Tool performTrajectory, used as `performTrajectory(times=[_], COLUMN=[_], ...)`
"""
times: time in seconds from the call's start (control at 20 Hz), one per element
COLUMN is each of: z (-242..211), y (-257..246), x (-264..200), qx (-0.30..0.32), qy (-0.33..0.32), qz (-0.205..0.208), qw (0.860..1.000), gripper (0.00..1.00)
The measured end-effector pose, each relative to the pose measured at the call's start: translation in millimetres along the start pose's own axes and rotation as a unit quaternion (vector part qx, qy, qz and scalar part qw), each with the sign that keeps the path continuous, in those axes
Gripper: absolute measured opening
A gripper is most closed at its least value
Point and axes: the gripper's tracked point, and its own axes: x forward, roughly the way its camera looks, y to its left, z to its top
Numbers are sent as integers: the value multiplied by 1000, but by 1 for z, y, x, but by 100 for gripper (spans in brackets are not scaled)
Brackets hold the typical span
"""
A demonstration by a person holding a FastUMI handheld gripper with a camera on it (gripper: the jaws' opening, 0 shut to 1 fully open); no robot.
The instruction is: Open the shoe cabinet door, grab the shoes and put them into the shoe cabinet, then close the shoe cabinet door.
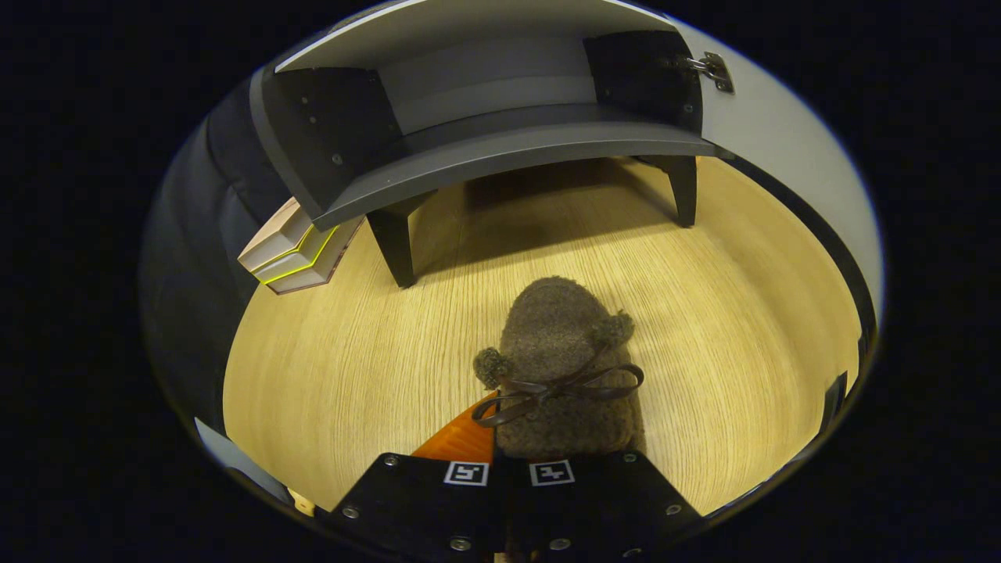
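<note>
A brown fuzzy shoe point(559, 344) with pompoms and a thin dark bow lies straight out from my gripper point(520, 442), toe pointing at the cabinet. The gripper is shut on the shoe's heel end. One orange finger point(463, 438) shows along the shoe's left side, and the shoe hides the other finger. Beyond the shoe stands the dark grey shoe cabinet point(500, 152) on short legs, its compartment open with nothing on the shelf. Its white door point(782, 148) is swung out to the right, with a metal hinge point(713, 70) at the top.
A stack of books point(301, 250) lies on the wooden floor point(352, 367) by the cabinet's left front leg point(395, 242). Dark cloth wall point(195, 258) runs along the left. Bare floor lies between the shoe and the cabinet.
</note>
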Motion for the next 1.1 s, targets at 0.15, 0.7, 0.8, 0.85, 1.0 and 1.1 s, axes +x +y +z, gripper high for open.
performTrajectory(times=[0.15, 0.7, 0.8, 0.85, 1.0, 1.1], z=[5, 111, 146, 165, 219, 256], y=[-4, 0, 4, 4, 5, 9], x=[-24, -159, -184, -196, -222, -233], qx=[-1, -36, -33, -37, -62, -66], qy=[-7, -101, -126, -140, -176, -197], qz=[1, 14, 25, 29, 22, 25], qw=[1000, 994, 991, 989, 982, 978], gripper=[5, 5, 5, 5, 5, 5])
